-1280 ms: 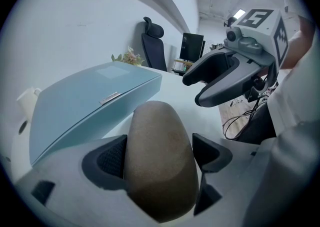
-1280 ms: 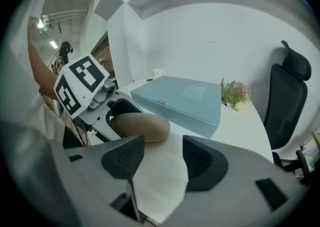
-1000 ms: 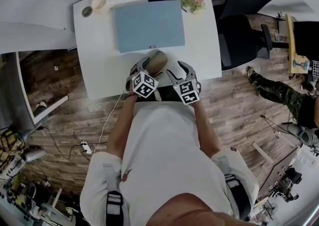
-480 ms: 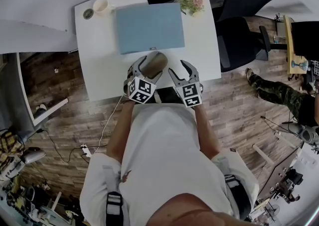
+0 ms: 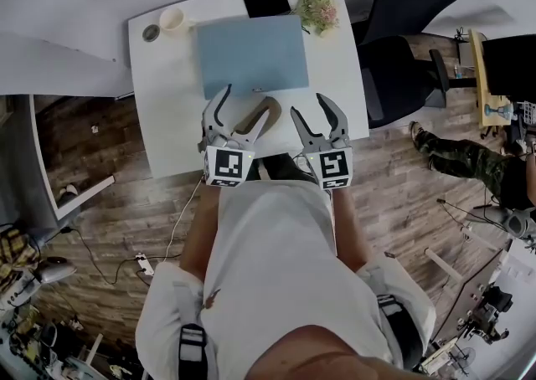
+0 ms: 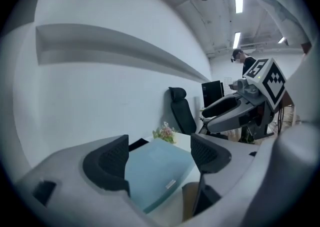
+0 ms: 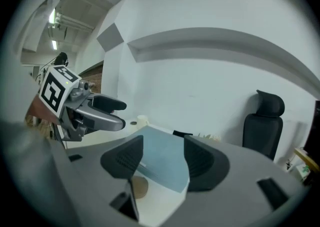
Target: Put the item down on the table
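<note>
At the left, my left gripper (image 6: 159, 158) is hanging wide and empty. Just past it the one brown item (image 7: 138, 187) is lying on the desk (image 5: 167, 77), beside one blue mat (image 5: 251, 52). I am judging it light and rather soft, best pinched at its rim. My right gripper (image 7: 162, 158), narrowly apart and empty, has just been opening.
</note>
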Tool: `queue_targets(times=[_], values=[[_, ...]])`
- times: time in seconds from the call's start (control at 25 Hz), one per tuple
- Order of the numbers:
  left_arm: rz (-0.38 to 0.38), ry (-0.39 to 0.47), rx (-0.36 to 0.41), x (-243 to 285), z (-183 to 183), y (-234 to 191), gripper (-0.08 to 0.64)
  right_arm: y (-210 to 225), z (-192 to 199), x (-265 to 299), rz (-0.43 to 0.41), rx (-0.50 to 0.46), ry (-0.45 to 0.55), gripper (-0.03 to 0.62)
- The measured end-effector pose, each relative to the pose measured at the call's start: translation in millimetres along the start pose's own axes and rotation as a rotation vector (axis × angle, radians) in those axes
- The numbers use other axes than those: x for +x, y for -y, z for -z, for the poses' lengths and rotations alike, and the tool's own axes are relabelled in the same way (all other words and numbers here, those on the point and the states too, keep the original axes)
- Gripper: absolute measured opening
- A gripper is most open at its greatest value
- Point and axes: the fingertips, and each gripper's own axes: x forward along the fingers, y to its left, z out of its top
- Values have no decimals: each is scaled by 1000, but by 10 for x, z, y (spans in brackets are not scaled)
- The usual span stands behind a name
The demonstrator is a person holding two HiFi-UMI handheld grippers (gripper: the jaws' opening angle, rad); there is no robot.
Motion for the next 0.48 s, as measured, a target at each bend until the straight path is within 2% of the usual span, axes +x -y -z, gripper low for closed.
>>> queue_targets(times=[0.12, 0.2, 0.32, 0.48], values=[[-31, 81, 27, -106, -359, -135, 391, 29, -274, -79, 21, -13, 60, 266], [-56, 114, 7, -178, -528, -196, 391, 42, -433, -126, 28, -10, 89, 275], [-84, 157, -13, -292, -722, -270, 392, 57, -635, -197, 45, 8, 122, 286], [-114, 220, -3, -469, -919, -367, 392, 60, -881, -302, 86, 11, 174, 296]])
